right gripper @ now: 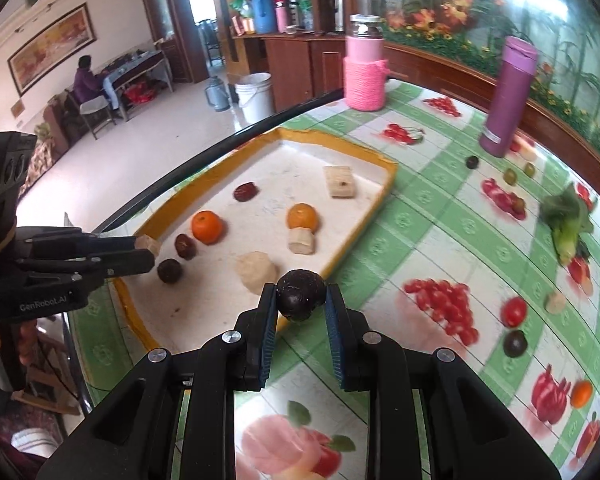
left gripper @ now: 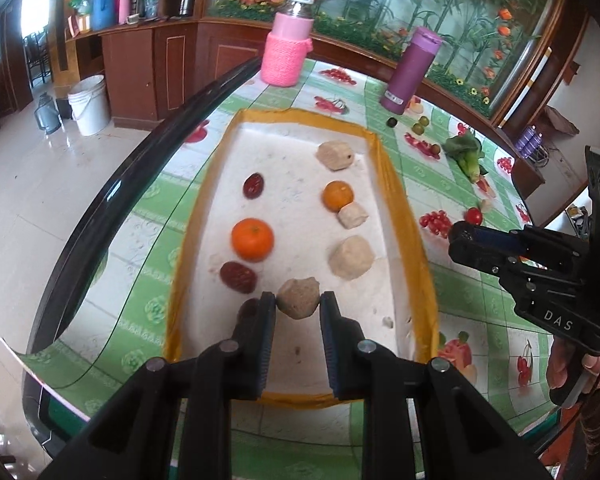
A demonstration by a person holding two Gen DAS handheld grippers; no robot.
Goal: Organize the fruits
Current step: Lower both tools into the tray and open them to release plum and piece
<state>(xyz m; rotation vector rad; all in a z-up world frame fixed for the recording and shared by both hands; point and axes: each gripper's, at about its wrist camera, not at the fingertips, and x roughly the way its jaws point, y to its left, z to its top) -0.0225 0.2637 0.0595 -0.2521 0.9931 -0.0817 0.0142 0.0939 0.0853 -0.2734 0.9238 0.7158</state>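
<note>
A white tray with a yellow rim [left gripper: 396,200] lies on the fruit-print tablecloth. It holds two oranges [left gripper: 252,239], red dates [left gripper: 253,186], several beige chunks [left gripper: 352,258] and a dark fruit [right gripper: 169,271]. Over the tray's near end, my left gripper [left gripper: 298,307] is shut on a beige-brown chunk [left gripper: 298,294]. From the right wrist view, the same gripper [right gripper: 147,251] comes in at the left. My right gripper [right gripper: 300,300] is shut on a dark round fruit [right gripper: 301,290] above the tray's near right rim. Its black body [left gripper: 460,236] shows at the right of the left wrist view.
A pink knitted jar [left gripper: 286,50] and a purple bottle [left gripper: 410,70] stand at the table's far side. A leafy green vegetable [right gripper: 568,216], a cherry tomato [right gripper: 514,312], a dark plum [right gripper: 515,343] and small green fruits [right gripper: 511,176] lie right of the tray. The black table edge [left gripper: 140,160] curves along the left.
</note>
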